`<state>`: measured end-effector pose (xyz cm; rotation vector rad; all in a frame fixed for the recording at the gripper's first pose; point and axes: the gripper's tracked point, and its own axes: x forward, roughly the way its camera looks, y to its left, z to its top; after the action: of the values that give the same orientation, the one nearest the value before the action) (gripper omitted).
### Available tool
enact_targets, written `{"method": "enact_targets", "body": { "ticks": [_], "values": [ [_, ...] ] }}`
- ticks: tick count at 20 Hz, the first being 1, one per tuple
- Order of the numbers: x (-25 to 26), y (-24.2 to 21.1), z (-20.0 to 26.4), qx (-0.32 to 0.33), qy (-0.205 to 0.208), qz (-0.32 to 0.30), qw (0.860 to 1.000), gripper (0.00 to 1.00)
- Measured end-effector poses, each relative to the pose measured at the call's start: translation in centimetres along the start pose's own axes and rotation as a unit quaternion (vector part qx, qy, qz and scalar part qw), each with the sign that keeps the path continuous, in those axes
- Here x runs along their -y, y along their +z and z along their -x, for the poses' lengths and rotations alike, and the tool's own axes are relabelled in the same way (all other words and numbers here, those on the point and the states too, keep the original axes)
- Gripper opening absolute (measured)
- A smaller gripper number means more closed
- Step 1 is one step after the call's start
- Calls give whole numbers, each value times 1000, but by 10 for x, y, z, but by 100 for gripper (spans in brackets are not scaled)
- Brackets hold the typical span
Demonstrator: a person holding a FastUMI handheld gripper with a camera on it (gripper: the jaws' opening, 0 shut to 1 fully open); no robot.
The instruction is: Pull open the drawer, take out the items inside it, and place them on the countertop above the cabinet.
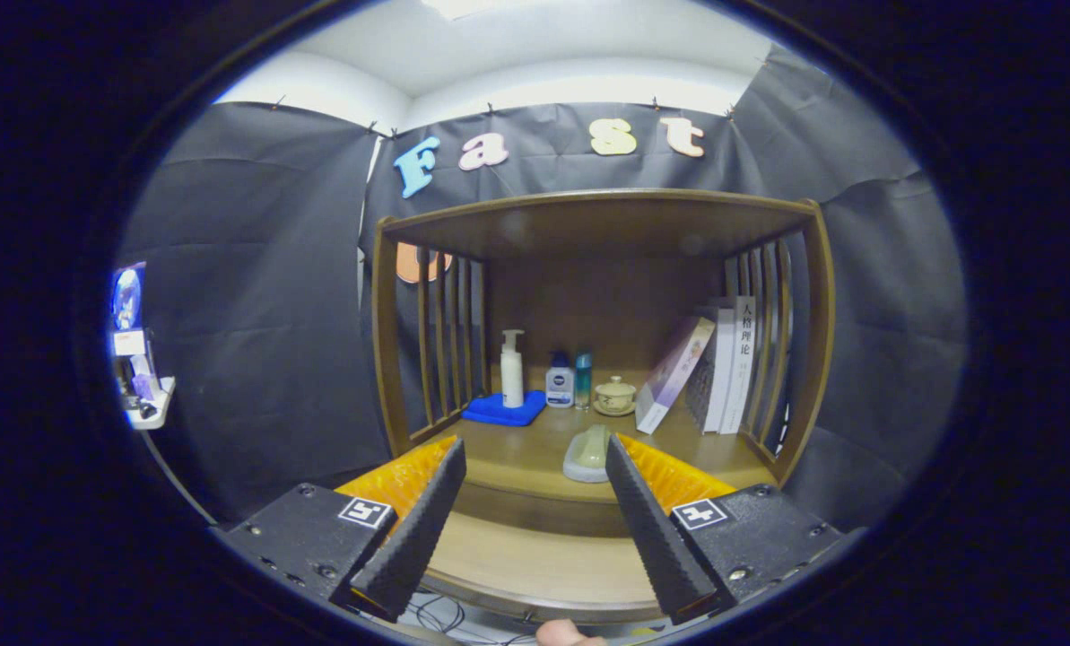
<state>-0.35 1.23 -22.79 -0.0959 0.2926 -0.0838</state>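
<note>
Brown wood, with blue, white, pale green and orange

The brown wooden slatted cabinet [602,224] holds a white pump bottle [512,370] on a bright blue folded cloth [503,410], white-spined upright books [730,368] and a pale green rounded object [587,455]; the open gripper [535,458] has black ridged fingers [422,516] backed with orange.

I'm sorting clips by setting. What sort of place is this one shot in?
Probably a staged recording booth: black cloth wall hangs around a wooden cabinet whose countertop holds a pump bottle, a lidded cup and books. The gripper hovers open before it, holding nothing.
</note>
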Motion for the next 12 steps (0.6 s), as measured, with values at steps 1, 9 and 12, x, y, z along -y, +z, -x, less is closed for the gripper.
{"method": "enact_targets", "body": {
  "ticks": [1,9,12],
  "values": [
    [-5,-5,6,3,4,3,1000,99],
    [-14,-64,29,3,-3,15,1000,99],
    [-11,-88,34,-7,-17,6,1000,99]
  ]
}}
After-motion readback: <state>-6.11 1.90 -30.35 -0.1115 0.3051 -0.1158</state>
